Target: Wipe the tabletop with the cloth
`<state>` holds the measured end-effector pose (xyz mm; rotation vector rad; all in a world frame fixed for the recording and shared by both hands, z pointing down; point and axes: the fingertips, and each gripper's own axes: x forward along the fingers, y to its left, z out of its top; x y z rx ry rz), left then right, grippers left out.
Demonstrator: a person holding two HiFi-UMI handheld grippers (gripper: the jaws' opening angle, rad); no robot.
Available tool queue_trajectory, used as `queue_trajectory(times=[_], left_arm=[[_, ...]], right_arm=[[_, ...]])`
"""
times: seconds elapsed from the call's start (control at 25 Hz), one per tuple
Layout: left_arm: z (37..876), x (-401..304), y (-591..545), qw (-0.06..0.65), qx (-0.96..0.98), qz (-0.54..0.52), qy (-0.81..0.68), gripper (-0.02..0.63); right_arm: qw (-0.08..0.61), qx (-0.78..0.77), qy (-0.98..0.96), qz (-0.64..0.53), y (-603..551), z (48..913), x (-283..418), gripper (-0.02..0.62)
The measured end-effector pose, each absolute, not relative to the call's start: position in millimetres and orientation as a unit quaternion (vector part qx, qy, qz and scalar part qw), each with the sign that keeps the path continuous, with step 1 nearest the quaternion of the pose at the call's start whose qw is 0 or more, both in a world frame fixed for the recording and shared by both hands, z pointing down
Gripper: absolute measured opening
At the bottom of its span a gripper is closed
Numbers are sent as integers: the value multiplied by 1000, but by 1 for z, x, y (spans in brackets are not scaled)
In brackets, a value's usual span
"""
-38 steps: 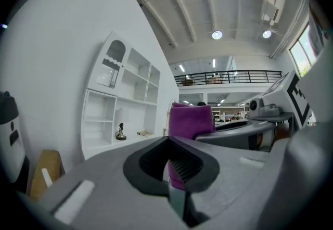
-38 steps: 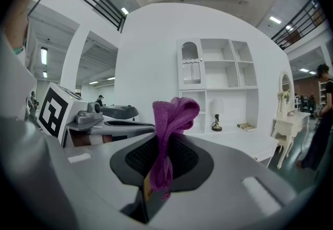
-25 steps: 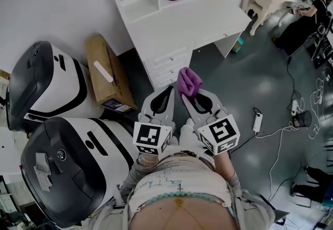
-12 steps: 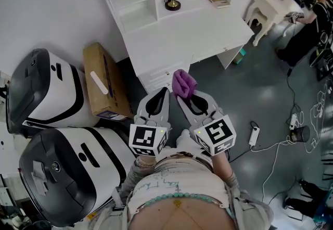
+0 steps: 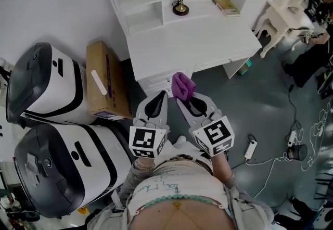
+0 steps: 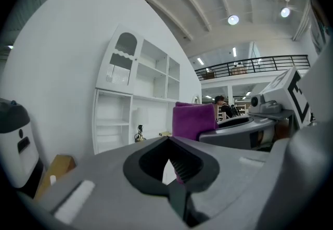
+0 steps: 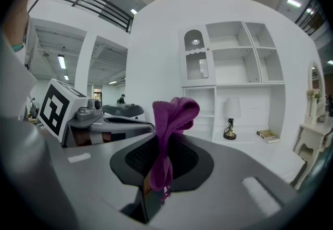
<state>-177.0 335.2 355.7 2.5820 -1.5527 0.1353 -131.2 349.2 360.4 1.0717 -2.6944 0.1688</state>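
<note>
Fingers of your right gripper (image 5: 180,98) clench a bunched purple knitted cloth (image 5: 183,84); those of your left gripper (image 5: 164,94) meet, empty.

We count two grippers, the left gripper (image 5: 162,94) and the right gripper (image 5: 181,98), and one purple cloth (image 5: 183,84). One white desk (image 5: 208,41) carries one lamp (image 5: 181,5) and one book (image 5: 227,7), both along its back edge. On the floor we count one cardboard box (image 5: 104,80), one power strip (image 5: 250,149) and two black-and-white machines — the far machine (image 5: 44,86) and the near machine (image 5: 67,166).
</note>
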Motion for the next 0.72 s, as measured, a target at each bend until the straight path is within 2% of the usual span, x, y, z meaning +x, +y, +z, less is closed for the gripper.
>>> queue_trajectory(times=[0.48, 0.72], left_arm=[[358, -197, 264, 63, 859, 41, -507, 1], [353, -212, 215, 56, 867, 31, -495, 2]], right_arm=[[131, 379, -914, 62, 285, 366, -146, 81], [115, 384, -914, 68, 239, 361, -167, 81]])
